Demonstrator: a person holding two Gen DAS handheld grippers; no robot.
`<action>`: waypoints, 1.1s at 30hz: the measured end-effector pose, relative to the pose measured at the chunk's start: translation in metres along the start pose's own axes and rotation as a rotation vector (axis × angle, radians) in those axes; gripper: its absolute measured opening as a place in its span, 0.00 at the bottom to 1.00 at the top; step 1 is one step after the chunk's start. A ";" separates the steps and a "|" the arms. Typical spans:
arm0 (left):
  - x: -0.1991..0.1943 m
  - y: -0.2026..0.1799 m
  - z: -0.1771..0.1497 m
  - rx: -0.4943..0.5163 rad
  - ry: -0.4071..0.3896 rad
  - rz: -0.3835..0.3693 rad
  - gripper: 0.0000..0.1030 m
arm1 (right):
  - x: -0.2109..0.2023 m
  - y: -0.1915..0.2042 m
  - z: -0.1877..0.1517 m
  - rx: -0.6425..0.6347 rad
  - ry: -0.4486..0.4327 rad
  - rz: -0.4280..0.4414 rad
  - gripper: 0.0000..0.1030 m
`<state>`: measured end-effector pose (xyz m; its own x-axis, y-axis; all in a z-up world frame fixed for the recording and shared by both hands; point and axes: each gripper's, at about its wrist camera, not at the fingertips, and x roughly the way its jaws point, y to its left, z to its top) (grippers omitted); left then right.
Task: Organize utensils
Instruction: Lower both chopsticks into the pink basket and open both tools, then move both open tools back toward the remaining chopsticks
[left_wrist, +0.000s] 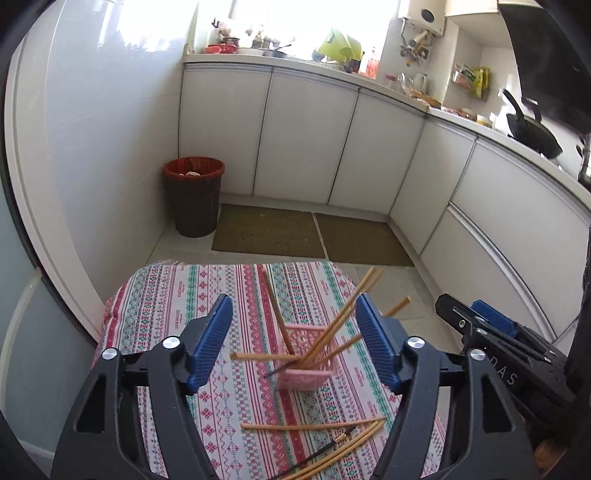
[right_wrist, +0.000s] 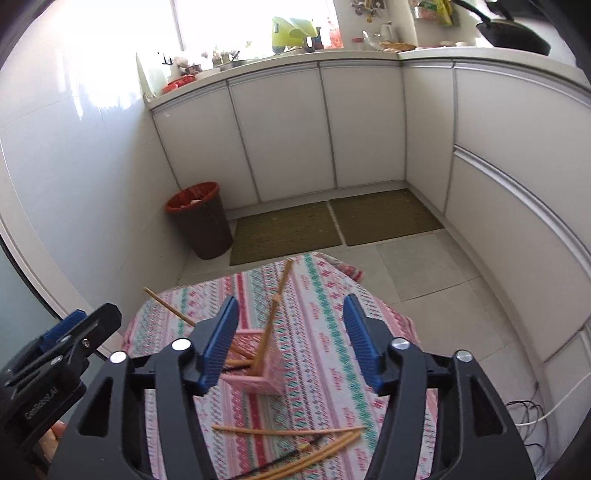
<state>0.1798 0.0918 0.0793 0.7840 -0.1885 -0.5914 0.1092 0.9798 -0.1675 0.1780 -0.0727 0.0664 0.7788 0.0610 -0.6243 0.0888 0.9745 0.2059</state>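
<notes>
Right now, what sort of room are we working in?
A home kitchen, most likely: white cabinets under a cluttered worktop, a black wok at the right, and a lined waste bin on the floor.

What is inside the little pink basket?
Several wooden chopsticks stick out of the pink basket, leaning different ways, plus one dark chopstick. Their bottom ends are hidden behind the basket's wall.

Black claws (left_wrist: 294, 341), ribbed blue pads (left_wrist: 376, 343)
</notes>
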 end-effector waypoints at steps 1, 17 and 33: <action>0.001 -0.003 -0.004 0.007 0.008 0.007 0.71 | -0.002 -0.002 -0.004 -0.007 -0.001 -0.019 0.62; 0.064 -0.062 -0.099 0.315 0.401 -0.019 0.93 | -0.012 -0.140 -0.120 0.166 0.239 -0.274 0.93; 0.184 -0.100 -0.160 0.290 0.804 -0.221 0.37 | 0.008 -0.232 -0.156 0.658 0.463 -0.139 0.93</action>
<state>0.2152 -0.0514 -0.1389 0.0710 -0.2590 -0.9633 0.4437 0.8731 -0.2021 0.0671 -0.2645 -0.1043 0.4112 0.1722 -0.8951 0.6240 0.6626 0.4141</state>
